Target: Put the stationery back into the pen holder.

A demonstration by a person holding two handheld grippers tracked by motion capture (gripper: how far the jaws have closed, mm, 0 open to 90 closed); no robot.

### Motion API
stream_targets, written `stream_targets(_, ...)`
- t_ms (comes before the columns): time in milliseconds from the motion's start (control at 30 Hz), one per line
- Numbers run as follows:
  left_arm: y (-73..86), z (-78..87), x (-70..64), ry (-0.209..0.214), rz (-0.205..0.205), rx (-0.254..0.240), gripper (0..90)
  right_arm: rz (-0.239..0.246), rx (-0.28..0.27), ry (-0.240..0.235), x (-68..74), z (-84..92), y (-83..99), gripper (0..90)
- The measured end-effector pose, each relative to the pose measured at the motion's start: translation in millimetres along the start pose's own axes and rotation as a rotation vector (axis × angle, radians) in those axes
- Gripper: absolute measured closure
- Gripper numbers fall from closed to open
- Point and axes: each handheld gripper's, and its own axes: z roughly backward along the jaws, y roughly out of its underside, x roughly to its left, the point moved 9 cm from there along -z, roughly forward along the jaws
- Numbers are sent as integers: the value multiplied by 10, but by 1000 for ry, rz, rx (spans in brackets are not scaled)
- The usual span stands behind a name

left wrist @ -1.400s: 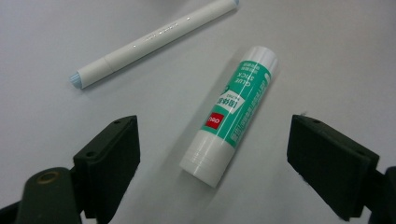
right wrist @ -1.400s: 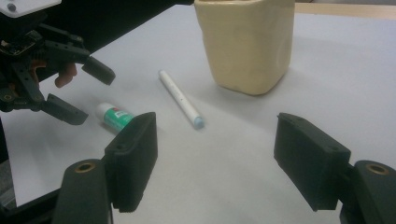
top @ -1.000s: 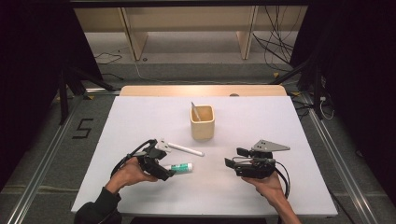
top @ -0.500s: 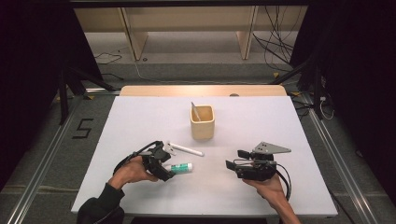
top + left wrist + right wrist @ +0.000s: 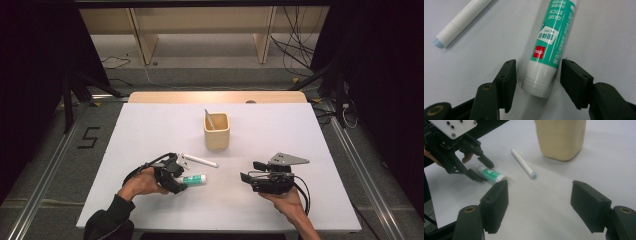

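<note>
A green-and-white glue stick [image 5: 550, 42] lies flat on the white table [image 5: 150, 130], near the front left, with its white cap end between the two black jaws of the left gripper [image 5: 537, 80]. The jaws stand apart on either side of the cap, a narrow gap showing at each side, so they bracket the stick without pressing it.

The left gripper view reads the label, "GLUE STICK" with a red logo patch, and shows the blue tip of a white pen [image 5: 456, 25] lying just beside the stick, apart from it. The right gripper view adds the pen's full length, its blue tip pointing toward that camera, and the base of a tan square cup [image 5: 560, 138] behind it. The high view shows the cup [image 5: 217, 131] standing upright mid-table with a thin rod-like item [image 5: 209, 120] leaning inside; what that item is cannot be told.

The right gripper [image 5: 250, 172] is held low at the front right, well apart from the stick, jaws spread wide with nothing between them.

Against the frame half a second ago, the left gripper sits slightly closer in on the stick; stick, pen and cup lie where they were, and the right gripper is much where it was.
</note>
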Motion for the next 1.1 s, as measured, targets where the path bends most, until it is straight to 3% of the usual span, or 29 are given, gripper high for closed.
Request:
stream_targets(367, 9, 14, -42, 31, -9, -4, 637, 2, 8, -3, 28, -9, 17, 317)
stream_targets(667, -18, 47, -62, 53, 50, -26, 647, 31, -6, -4, 112, -37, 14, 316)
stream_targets(1100, -180, 243, -255, 117, 84, -65, 648, 206, -37, -26, 501, -98, -17, 289)
